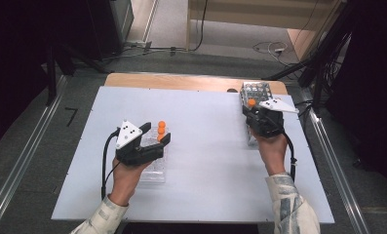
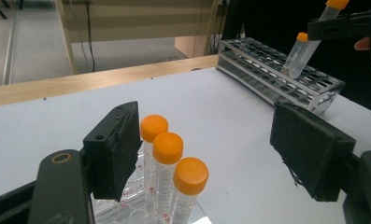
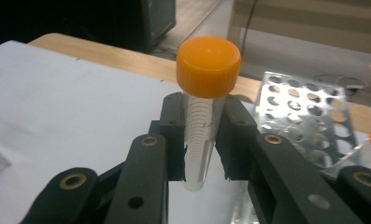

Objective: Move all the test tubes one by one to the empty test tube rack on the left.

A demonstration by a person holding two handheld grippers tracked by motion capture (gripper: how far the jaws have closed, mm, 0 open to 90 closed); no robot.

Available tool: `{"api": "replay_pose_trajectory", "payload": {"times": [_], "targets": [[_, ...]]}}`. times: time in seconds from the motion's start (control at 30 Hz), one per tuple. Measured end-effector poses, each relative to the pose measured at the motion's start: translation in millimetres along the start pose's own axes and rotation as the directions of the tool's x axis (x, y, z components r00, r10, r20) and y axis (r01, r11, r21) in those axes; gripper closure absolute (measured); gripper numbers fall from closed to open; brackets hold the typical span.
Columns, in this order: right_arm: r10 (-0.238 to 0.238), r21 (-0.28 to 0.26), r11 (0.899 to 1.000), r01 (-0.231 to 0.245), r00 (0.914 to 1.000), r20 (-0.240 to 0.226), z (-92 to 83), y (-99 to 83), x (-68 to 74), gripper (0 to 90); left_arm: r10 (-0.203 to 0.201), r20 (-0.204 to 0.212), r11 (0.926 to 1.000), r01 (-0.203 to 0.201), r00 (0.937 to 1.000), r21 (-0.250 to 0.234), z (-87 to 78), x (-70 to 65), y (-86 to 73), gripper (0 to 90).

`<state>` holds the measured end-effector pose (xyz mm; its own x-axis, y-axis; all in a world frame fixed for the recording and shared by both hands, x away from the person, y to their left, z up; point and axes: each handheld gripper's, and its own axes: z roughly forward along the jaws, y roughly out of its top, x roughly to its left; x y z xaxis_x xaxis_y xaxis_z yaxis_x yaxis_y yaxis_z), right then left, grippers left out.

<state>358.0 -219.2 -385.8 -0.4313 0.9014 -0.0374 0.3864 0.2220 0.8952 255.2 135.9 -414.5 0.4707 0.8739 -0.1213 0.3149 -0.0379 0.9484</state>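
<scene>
A: Which tongs carry the tube right now?

B: The right tongs (image 3: 204,140); their pads are pinched on a clear tube (image 3: 199,140) with an orange cap, gripped just under the cap, so the long axis runs close to upright, tip down; in the left gripper view it leans a little.

A: And where does it sit against the metal rack (image 2: 286,74)?

B: Over it, near the rack's close end at the table's (image 1: 205,161) far right; the left gripper view shows the held tube's (image 2: 309,49) tip just above the perforated top plate, next to a second capped tube (image 2: 296,53) that leans in one of the holes; I can't tell whether the tip has entered a hole yet.

A: So the coming move turns on what?

B: On lining that tip with a free hole directly beneath it, I'd judge; the tube would need to hang plumb, or it will catch on the plate.

A: The other hand?

B: The left tongs (image 2: 220,154) stand spread and hold nothing; three more orange-capped tubes (image 2: 167,172) stand in a clear holder (image 1: 154,168) between the pads, nearer the left one, not touched by the right; that hand is well apart from the rack, so the right hand is plainly the nearer one.
</scene>
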Motion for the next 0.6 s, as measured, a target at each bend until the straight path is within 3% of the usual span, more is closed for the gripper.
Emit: {"api": "replay_pose_trajectory", "payload": {"times": [0.2, 0.37, 0.6], "targets": [[-0.039, 0.005, 0.999, 0.039, 0.9964, -0.075, -1.9, -6.3, 23.8, 71.7, 0.003, 0.006, 1.0000, -0.003, 1.0000, 0.001, 0.0, -1.9, -0.1, 24.2], [-0.051, 0.004, 0.999, 0.052, 0.9877, -0.148, -3.7, -12.6, 42.9, 71.7, 0.001, 0.012, 1.0000, -0.001, 0.9999, 0.000, -0.4, -3.0, -0.1, 24.2], [-0.089, 0.015, 0.995, 0.094, 0.9745, -0.206, -2.4, -22.1, 63.7, 71.7, -0.002, 0.017, 1.0000, 0.002, 0.9999, -0.003, -0.9, -3.2, 0.2, 24.3]]}}
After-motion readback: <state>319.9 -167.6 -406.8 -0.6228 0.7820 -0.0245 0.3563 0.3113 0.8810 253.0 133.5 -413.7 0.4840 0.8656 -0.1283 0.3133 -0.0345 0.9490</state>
